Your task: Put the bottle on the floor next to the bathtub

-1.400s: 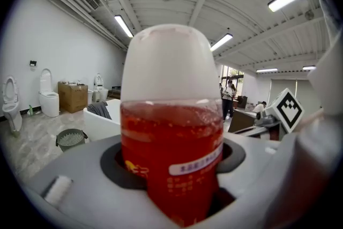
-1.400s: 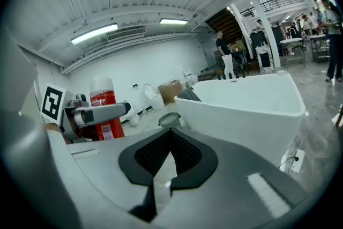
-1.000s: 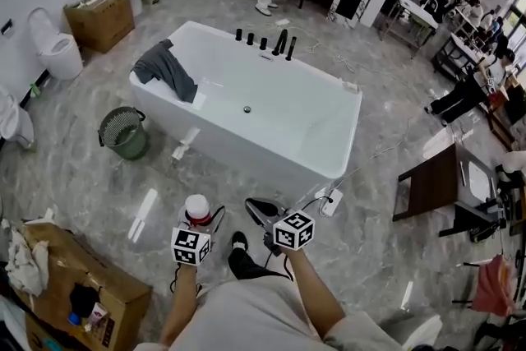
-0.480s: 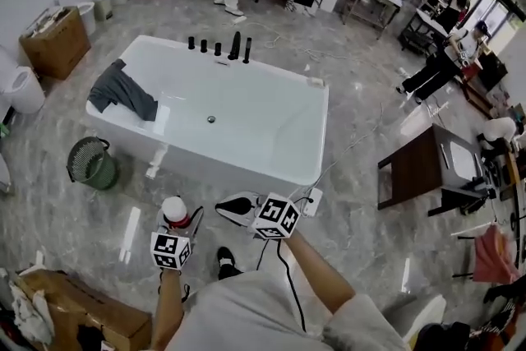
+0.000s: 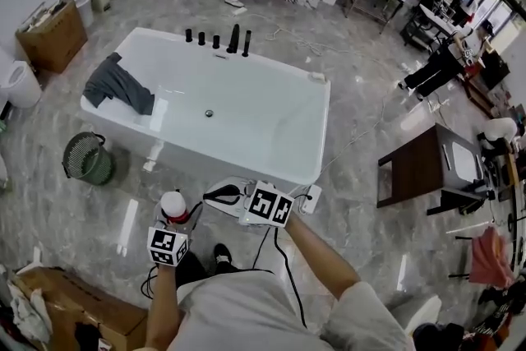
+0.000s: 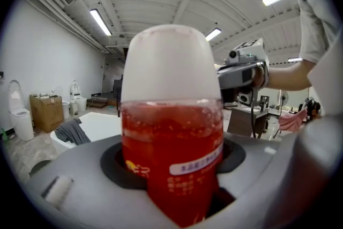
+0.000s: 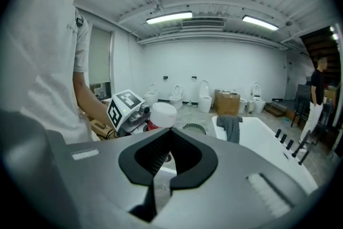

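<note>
Bottle (image 6: 171,131) of red drink, white cap up, gripped upright by my left gripper (image 5: 173,219) over the floor (image 5: 115,197) on the bathtub's (image 5: 246,127) near side. Right gripper (image 7: 167,134) closed, empty. I should lower straight — base flat on tile — then let go.

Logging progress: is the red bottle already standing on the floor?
No, the left gripper is shut on the bottle, holding it off the floor.
</note>
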A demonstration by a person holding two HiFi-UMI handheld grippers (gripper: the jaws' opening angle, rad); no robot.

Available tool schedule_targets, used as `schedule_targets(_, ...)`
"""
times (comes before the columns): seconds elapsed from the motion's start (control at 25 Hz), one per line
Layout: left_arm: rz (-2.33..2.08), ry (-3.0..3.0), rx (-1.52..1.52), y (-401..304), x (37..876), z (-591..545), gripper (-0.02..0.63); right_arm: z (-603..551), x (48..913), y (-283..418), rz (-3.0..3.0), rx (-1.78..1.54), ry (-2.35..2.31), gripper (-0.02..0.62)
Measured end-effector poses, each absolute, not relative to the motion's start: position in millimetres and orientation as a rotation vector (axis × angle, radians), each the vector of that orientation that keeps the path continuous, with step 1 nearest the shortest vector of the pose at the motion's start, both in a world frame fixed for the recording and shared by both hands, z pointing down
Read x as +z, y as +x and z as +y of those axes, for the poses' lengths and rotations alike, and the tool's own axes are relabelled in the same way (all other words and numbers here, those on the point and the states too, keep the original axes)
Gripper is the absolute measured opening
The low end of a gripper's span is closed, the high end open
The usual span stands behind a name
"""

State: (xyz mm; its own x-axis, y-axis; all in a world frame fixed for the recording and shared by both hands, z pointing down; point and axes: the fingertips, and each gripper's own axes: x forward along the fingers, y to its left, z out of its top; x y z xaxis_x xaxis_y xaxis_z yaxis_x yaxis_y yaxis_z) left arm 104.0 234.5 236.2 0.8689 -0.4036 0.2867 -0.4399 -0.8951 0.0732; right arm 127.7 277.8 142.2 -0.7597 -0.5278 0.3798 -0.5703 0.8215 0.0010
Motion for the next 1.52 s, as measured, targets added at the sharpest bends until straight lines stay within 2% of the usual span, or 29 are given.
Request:
schedule_targets(0.44, -0.473, 2.955, 0.464, 117.4, 244.5, 229.4, 0.348, 254.4, 149.7, 107.9, -2.443, 0.024, 0.553, 0.003)
schedule_targets(0.72, -0.346, 2.981, 0.473, 135.2, 253.3, 221.0, 0.348, 239.1, 159.1, 126.1, -2.367, 0.051, 0.555, 0.016)
schedule_targets(1.08, -0.192, 2.996, 0.461, 157.8, 253.6, 175.1, 0.348, 189.7, 168.0, 139.1, -2.283, 0.135, 0.594, 0.165)
schedule_targets(1.32, -0.062, 3.032, 0.462, 162.6, 247.4, 141.8, 0.348, 138.1, 169.5, 132.8, -2.256, 0.143, 0.67, 0.402)
schedule_targets(1.4, -0.005, 3.05, 0.462, 164.3, 247.2, 133.8, 0.347, 127.0, 177.9, 125.1, -2.238, 0.15, 0.634, 0.434)
schedule_targets(1.52, 0.099, 3.082, 0.445, 169.4, 241.6, 123.5, 0.347, 112.6, 189.1, 117.4, -2.196, 0.16, 0.583, 0.434)
